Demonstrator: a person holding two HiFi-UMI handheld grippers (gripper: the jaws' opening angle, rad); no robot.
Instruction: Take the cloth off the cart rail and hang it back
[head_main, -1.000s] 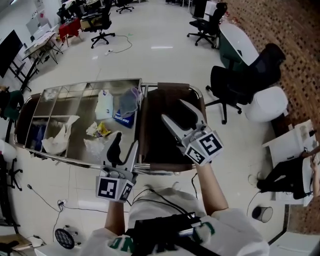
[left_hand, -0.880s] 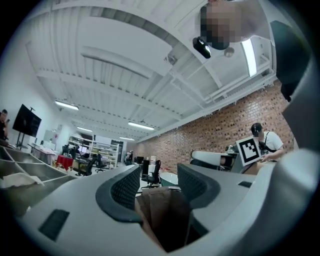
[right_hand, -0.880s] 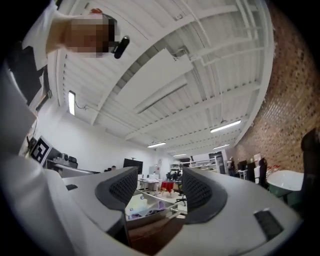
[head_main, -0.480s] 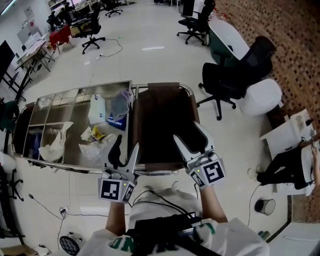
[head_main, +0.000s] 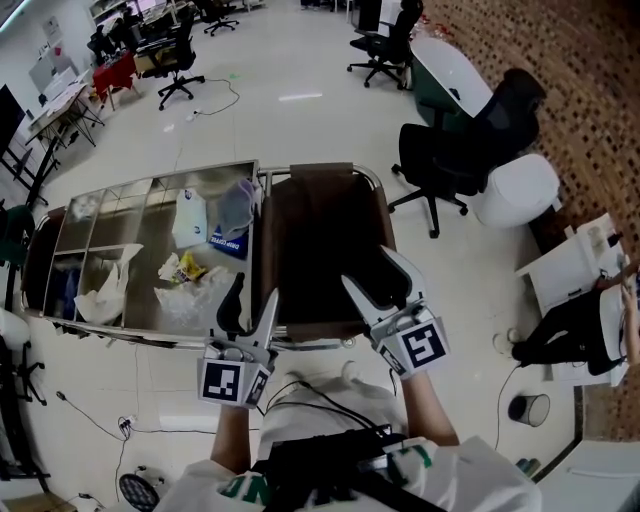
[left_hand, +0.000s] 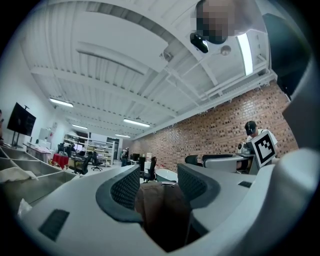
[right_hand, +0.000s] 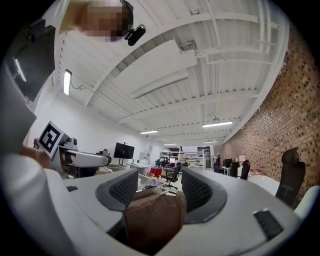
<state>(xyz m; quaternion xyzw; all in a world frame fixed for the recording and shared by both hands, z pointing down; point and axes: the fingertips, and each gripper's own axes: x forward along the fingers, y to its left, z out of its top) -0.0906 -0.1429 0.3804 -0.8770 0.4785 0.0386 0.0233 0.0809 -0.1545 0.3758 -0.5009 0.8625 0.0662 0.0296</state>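
A brown cloth hangs over the rail at the right end of a steel cart. My left gripper is at the cloth's near left corner and stands open. In the left gripper view the cloth lies between the spread jaws of the left gripper. My right gripper is open over the cloth's near right part. In the right gripper view a fold of cloth rises between the jaws of the right gripper. Whether the pads touch the cloth I cannot tell.
The cart's tray holds a white bottle, a blue packet and crumpled white rags. Black office chairs and a white round seat stand to the right of the cart. Desks and chairs line the far floor.
My right gripper has drawn back from the middle of the cloth to its near right part. The left gripper has hardly moved.
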